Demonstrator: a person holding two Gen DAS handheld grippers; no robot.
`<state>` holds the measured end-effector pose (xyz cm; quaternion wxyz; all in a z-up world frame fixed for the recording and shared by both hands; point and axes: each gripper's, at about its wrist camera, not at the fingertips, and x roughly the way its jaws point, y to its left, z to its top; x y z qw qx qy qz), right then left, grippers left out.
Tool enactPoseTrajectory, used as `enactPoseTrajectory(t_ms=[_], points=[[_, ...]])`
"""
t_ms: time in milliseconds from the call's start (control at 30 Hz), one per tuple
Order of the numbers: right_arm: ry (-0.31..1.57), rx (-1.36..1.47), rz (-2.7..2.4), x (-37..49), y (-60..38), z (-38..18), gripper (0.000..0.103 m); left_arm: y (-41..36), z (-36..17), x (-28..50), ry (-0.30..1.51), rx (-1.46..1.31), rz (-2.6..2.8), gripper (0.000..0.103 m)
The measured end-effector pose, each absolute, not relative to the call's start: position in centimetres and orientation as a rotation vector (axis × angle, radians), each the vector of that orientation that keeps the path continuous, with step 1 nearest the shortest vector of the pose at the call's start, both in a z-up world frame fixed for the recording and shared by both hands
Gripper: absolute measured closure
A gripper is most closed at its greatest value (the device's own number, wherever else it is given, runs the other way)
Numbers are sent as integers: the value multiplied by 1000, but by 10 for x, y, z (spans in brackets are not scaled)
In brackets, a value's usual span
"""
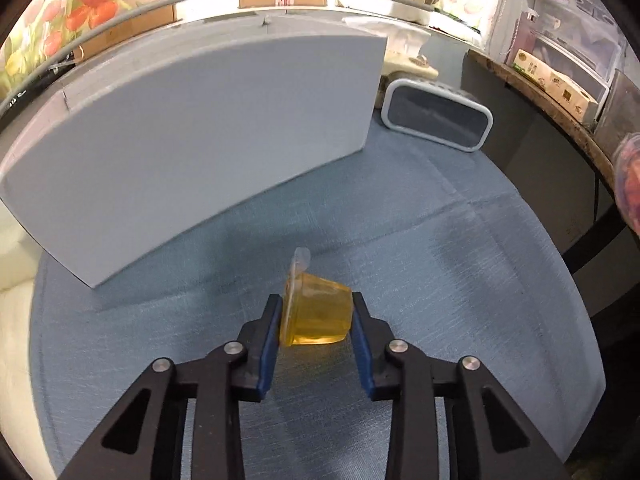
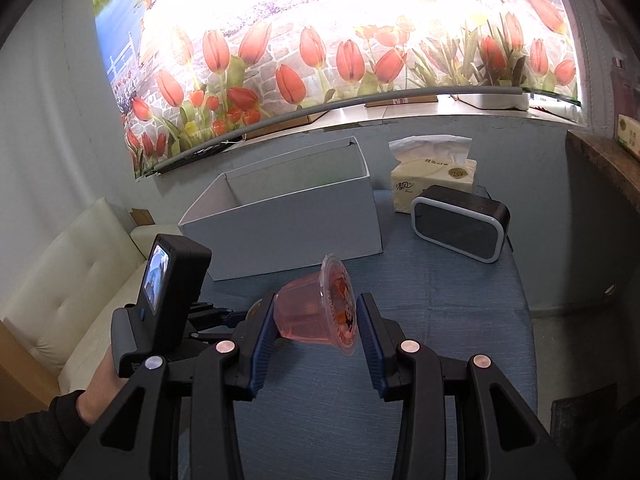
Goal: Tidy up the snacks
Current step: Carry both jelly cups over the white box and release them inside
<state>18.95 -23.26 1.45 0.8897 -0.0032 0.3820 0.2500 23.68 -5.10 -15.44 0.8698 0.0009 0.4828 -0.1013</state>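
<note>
Holding a yellow jelly cup (image 1: 316, 312) in my left claw (image 1: 317, 318), jaws narrowed onto it, blue pads (image 1: 269, 344) pressed against its lid on one side and its base on the other. The cup lies sideways in the grip, foil tab sticking up and away from me. It hangs above the blue tablecloth (image 1: 460, 300); I cannot tell from this view whether it touches the cloth.

Ahead and to the left of that claw stands the white cardboard box (image 1: 192, 148), its long wall facing me. Ahead and to the right, past the box's corner, a black speaker with a pale rim (image 1: 438, 120) sits on the cloth.

My right claw (image 2: 317, 322) grips a pink jelly cup (image 2: 310, 310), also sideways, its printed lid turned toward the right finger. Jaws are partly closed; the left pad meets the cup's base, the lid rim sits at the right pad.

Beyond this claw the box (image 2: 288, 216) shows its open top; what lies inside is hidden by the near wall. To the right of the box stand a tissue pack (image 2: 434, 178) and, just in front of it, the speaker (image 2: 460, 228). Low to the left of my right claw is the left gripper's camera (image 2: 172, 280), held in my left hand (image 2: 102, 384). A tulip mural (image 2: 320, 60) fills the wall behind.
</note>
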Motion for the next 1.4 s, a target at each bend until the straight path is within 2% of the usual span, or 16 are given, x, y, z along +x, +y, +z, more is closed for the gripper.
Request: enactPoseTrajectory(t_ms=[233,500,767,967,1167,1200,1233,1267,1300,1333,1367,1400], points=[[791,-6,536,192,-222,14,59,-41,-131,231,959,-9,-214,67],[759,-18,581,218,-190,26,59,-10,-59,234,808,-40,-198,67],[739,-77,620,298,-120,43,59,52,-1,276,698,-108,-104,67],[818,-127,605,365,-75,22,59,78,-14,327,736,-95,-64,67],[891,-201,555,393,-68,-12,59,86,-43,352,808,-62,-57,64],[904,-200,535,396,-70,-15,58,86,-48,354,826,-60,-57,60],[916,-198,521,398,-72,-19,56,86,-51,355,833,-45,-38,42],[923,-192,513,399,-75,-21,42,87,-53,352,827,-36,-21,30],[914,-185,519,398,-79,-22,26,89,-53,350,817,-36,-7,9],[898,-184,521,397,-83,-21,19,91,-54,349,810,-40,2,0],[889,-188,515,396,-85,-21,12,94,-54,347,813,-48,5,0],[889,-190,515,396,-86,-21,12,96,-57,348,832,-61,0,0]])
